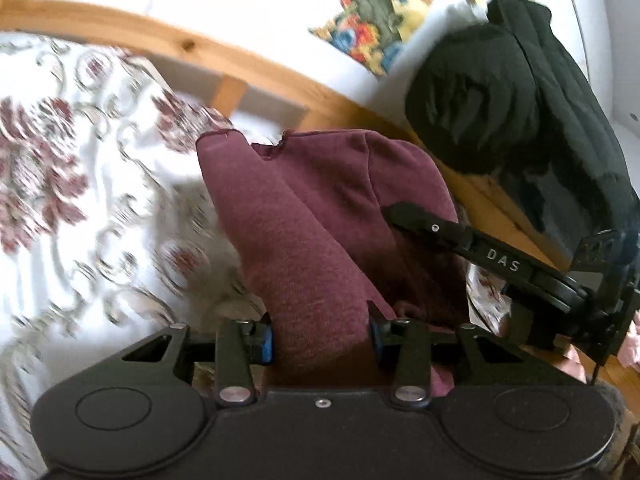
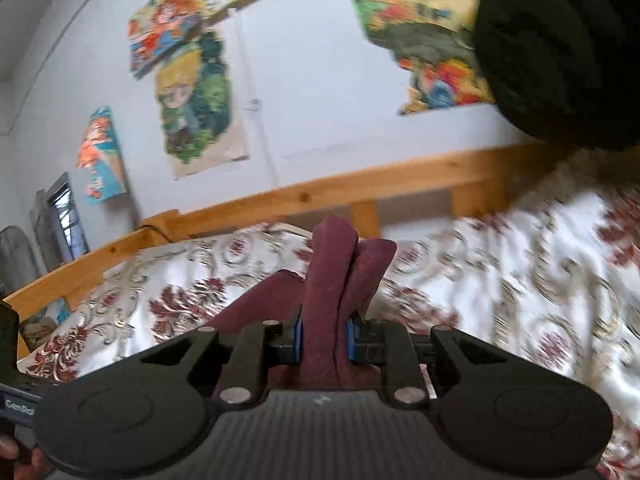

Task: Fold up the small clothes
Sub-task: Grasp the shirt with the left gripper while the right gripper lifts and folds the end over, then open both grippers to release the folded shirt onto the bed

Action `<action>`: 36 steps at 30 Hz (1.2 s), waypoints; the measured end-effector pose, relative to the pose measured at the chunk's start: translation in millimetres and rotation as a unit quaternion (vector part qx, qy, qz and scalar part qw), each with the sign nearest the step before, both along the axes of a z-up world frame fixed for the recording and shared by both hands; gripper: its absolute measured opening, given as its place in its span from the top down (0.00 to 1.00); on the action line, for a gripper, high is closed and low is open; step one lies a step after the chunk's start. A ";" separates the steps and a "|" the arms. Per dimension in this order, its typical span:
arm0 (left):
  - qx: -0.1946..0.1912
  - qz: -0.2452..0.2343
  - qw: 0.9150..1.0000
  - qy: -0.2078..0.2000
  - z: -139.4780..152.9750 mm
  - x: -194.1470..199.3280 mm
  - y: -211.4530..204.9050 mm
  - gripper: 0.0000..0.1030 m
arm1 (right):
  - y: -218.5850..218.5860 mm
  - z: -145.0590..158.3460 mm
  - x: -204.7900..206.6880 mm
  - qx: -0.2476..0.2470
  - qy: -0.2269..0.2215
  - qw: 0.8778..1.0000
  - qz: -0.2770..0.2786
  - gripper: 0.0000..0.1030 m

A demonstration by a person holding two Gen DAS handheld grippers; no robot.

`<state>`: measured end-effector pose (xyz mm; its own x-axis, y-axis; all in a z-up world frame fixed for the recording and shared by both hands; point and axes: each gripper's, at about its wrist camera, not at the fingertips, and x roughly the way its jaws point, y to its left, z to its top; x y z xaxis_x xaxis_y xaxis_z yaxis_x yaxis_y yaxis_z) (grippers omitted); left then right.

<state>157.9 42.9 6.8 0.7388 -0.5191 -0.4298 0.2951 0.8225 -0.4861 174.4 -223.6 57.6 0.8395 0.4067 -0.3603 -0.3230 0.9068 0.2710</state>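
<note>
A maroon garment (image 1: 316, 216) is held up above a floral bedspread (image 1: 80, 184). My left gripper (image 1: 320, 338) is shut on a thick bunch of its cloth, which rises between the blue pads. My right gripper (image 2: 323, 340) is shut on another bunch of the same maroon garment (image 2: 328, 280), which stands up in folds between its pads. In the left wrist view the right gripper's black body (image 1: 500, 264) reaches in from the right against the cloth. The garment's lower part is hidden behind the grippers.
A wooden bed rail (image 1: 256, 68) runs behind the bedspread, also in the right wrist view (image 2: 360, 192). A black padded jacket (image 1: 516, 104) hangs at the right. Colourful posters (image 2: 192, 92) cover the white wall.
</note>
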 end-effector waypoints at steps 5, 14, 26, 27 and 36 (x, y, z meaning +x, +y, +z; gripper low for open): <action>0.019 0.033 0.998 -0.040 8.7 14.0 32.6 0.58 | 42.7 13.0 29.2 0.001 -0.021 1.000 0.021 0.79; 0.035 0.099 0.994 -0.034 -10.5 61.4 71.7 0.58 | 94.7 -7.9 106.7 -0.040 0.002 0.998 0.041 0.79; -0.017 0.136 0.987 0.085 -75.6 65.2 90.1 0.51 | 85.4 -79.5 125.2 -0.043 0.135 0.990 -0.003 0.63; -0.023 0.141 0.986 0.092 -76.5 65.7 91.8 0.49 | 83.5 -81.3 123.9 -0.045 0.140 0.989 -0.009 0.59; -0.004 0.170 0.977 0.128 -70.6 59.3 87.2 0.14 | 74.4 -89.7 105.0 -0.065 0.136 0.988 -0.021 0.26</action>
